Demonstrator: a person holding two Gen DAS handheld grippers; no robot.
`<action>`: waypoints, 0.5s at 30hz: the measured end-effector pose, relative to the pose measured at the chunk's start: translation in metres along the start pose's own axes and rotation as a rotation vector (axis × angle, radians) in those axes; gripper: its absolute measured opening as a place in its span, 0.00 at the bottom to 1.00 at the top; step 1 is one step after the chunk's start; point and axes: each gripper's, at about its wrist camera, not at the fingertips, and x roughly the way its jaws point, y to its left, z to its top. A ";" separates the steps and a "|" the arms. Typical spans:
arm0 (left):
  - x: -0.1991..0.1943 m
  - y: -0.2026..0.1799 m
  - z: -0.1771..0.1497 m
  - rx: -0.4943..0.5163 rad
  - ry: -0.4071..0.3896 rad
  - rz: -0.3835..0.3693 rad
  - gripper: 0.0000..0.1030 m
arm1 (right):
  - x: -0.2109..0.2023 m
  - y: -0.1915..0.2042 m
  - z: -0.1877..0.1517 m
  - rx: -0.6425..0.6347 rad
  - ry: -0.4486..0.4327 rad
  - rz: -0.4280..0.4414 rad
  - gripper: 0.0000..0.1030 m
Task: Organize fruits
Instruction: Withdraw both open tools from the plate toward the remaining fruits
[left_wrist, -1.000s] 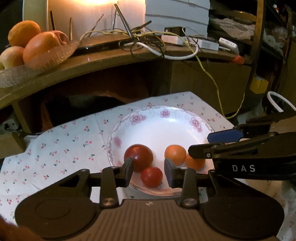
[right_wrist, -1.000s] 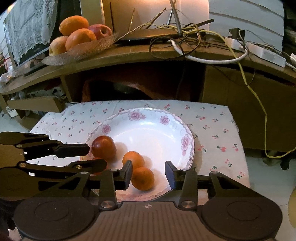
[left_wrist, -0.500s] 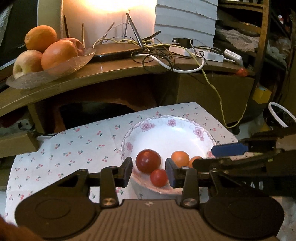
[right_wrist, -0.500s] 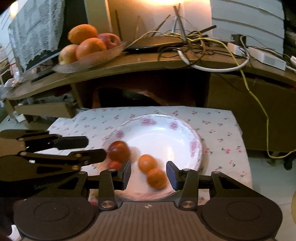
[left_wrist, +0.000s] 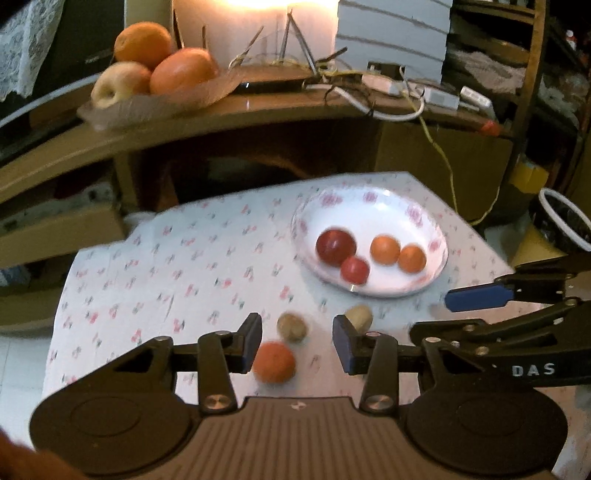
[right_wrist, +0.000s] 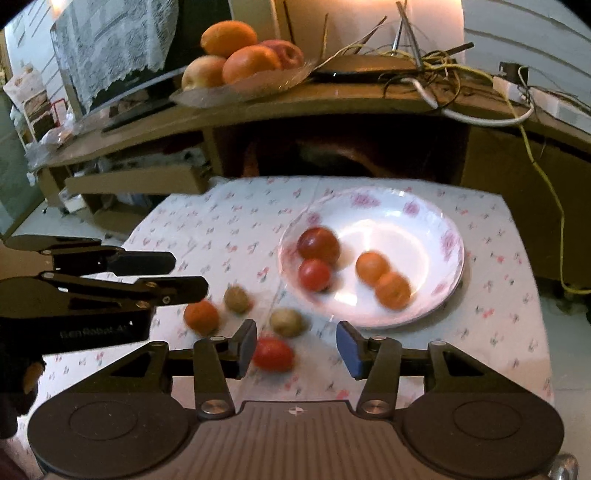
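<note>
White china with a pink flower rim, the plate (right_wrist: 448, 236) already carries four pieces: two red fruits (right_wrist: 318, 244) on its left side and two small oranges (right_wrist: 372, 267) touching each other nearer the middle. Four more are left loose on the cherry-print cloth (right_wrist: 229, 225) over the surface, just in front of the plate: an orange one (left_wrist: 274, 362), two brownish kiwi-looking ones (left_wrist: 291, 326) and a red tomato-ish one (right_wrist: 272, 353). Both tools are spread wide and nothing is being pinched; the left tool (left_wrist: 297, 341) is lined up over the loose orange, the right tool (right_wrist: 296, 345) over the red piece. So roughly halfway through, probably, with the next pick being set up. Lowering around one fruit and a gentle squeeze would be called for next, since round stuff rolls. Everything's a bit motion-blurred, so exact contact can't be judged.
</note>
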 end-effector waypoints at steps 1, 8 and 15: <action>0.001 0.001 -0.002 0.001 0.006 0.003 0.47 | 0.001 0.002 -0.004 -0.002 0.014 -0.002 0.52; 0.013 0.005 -0.014 0.022 0.055 0.009 0.47 | 0.020 0.007 -0.012 -0.026 0.058 -0.001 0.52; 0.034 0.000 -0.018 0.062 0.098 0.006 0.47 | 0.039 0.007 -0.011 -0.071 0.072 -0.011 0.52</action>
